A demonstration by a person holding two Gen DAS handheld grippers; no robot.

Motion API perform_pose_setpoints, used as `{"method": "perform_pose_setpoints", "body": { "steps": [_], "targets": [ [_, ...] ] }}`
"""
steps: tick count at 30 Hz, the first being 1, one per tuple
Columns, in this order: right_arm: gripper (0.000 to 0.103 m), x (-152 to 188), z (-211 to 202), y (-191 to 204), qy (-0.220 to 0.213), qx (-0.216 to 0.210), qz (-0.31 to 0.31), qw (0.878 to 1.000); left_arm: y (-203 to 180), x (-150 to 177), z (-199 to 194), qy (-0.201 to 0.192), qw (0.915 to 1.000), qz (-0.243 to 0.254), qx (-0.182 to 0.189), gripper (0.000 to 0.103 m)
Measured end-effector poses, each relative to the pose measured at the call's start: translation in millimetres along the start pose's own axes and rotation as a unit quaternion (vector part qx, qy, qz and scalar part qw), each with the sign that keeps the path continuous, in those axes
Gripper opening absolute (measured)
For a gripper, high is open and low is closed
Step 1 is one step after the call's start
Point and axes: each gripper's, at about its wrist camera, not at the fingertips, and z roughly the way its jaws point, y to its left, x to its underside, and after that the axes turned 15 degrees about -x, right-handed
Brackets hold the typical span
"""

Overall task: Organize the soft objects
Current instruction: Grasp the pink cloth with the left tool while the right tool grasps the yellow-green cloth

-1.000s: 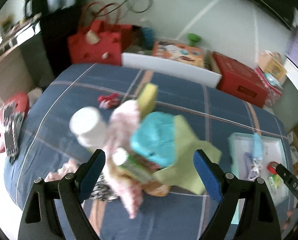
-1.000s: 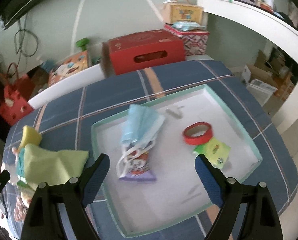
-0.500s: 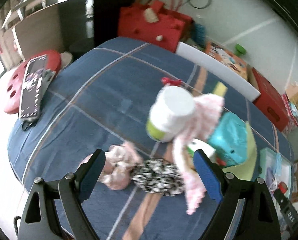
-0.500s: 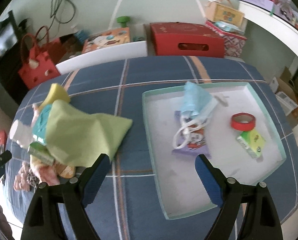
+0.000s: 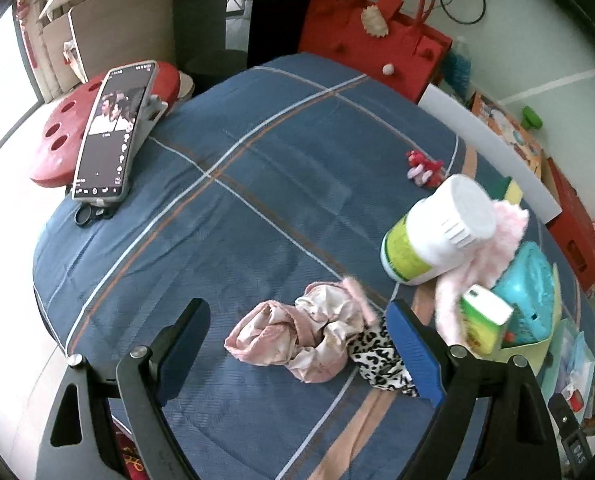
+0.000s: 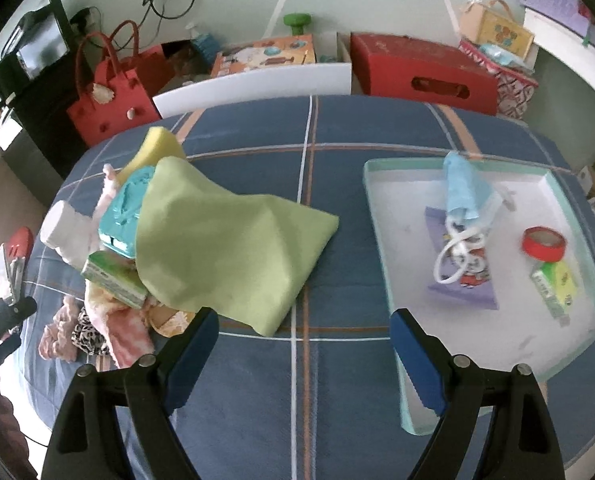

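Inside tray (image 6: 381, 240): mask (image 6: 463, 192), tape (image 6: 543, 243), packets (image 6: 553, 284).

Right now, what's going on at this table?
Nothing is held yet. The left tongs hang open over a pink satin scrunchie, with a leopard-print scrunchie beside it. The right tongs are open too, between the green cloth on the pile and the tray.

Black-framed left hand-held gripper (image 5: 301, 348) and right hand-held gripper (image 6: 305, 354), blue finger pads, silver screws.
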Motion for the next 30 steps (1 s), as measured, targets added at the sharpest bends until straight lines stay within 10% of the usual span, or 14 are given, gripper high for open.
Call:
{"method": "perform_pose_setpoints", "body": {
  "steps": [30],
  "targets": [
    [0.089, -14.6, 73.0, 4.0, 0.054, -0.029, -0.015, 0.998, -13.1, 3.7, 69.8, 0.071, 0.9968, 0.025, -0.027, 0.089]
  ]
}}
